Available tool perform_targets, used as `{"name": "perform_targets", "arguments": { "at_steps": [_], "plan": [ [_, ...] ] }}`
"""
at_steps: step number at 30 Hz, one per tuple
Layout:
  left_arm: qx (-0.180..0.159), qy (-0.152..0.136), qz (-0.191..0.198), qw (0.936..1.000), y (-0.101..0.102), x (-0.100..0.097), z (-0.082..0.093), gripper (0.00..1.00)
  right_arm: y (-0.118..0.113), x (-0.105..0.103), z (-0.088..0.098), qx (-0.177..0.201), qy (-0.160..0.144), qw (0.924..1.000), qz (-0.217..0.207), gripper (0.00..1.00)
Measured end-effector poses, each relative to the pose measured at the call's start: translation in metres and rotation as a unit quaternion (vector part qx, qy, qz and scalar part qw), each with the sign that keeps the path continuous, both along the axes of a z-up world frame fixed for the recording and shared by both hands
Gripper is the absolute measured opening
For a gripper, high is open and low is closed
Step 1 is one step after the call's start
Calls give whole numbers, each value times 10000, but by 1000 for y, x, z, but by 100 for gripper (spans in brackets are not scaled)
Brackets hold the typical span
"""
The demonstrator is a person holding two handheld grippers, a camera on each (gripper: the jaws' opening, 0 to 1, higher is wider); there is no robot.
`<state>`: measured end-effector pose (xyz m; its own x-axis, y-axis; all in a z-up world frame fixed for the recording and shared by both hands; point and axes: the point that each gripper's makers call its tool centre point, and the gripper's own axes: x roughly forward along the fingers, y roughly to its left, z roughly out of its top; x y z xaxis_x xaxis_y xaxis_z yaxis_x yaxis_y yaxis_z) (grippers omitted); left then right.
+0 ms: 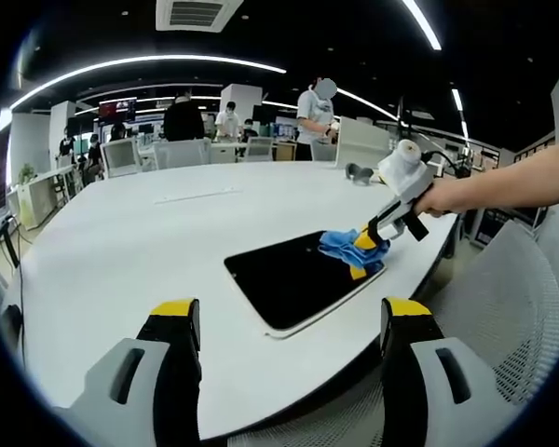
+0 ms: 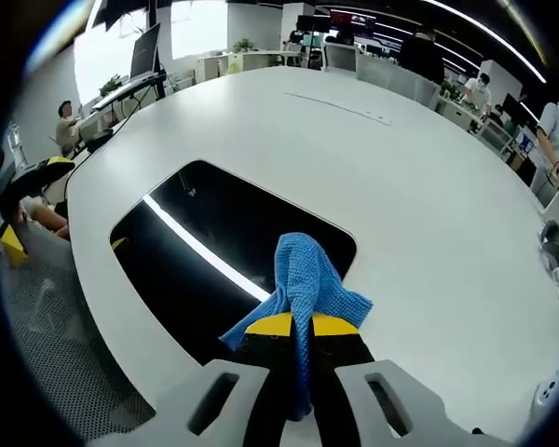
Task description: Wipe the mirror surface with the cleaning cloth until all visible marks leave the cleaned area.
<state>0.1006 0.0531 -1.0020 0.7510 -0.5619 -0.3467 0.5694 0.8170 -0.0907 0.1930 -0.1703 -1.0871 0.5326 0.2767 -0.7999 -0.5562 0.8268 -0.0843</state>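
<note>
The bench [image 1: 121, 251] in front of me is wide, white and rounded, curving along its near edge. On it, close to that near edge, lies the mirror [image 1: 298, 277], a dark rounded rectangle with a pale rim, flat on the surface, a bright ceiling strip reflected across it in my right gripper view. The blue cleaning cloth [image 2: 303, 279] rests on the mirror at one end. Farther across the bench, well apart from the mirror, lies a thin pale strip [image 1: 197, 196]. Near the far right edge sits a small dark object [image 1: 359, 173], too small to identify
</note>
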Motion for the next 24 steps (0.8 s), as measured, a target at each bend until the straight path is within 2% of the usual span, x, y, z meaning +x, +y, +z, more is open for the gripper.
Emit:
{"name": "perform_targets", "arguments": {
  "at_steps": [3,24],
  "plan": [
    [4,3,5,10000,0,0,0,77,1,-3,0,89,3,10000,-40,0],
    [-35,-34,18,10000,1,0,2,75,8,-27,0,103,90,9999,84,0]
  ]
}}
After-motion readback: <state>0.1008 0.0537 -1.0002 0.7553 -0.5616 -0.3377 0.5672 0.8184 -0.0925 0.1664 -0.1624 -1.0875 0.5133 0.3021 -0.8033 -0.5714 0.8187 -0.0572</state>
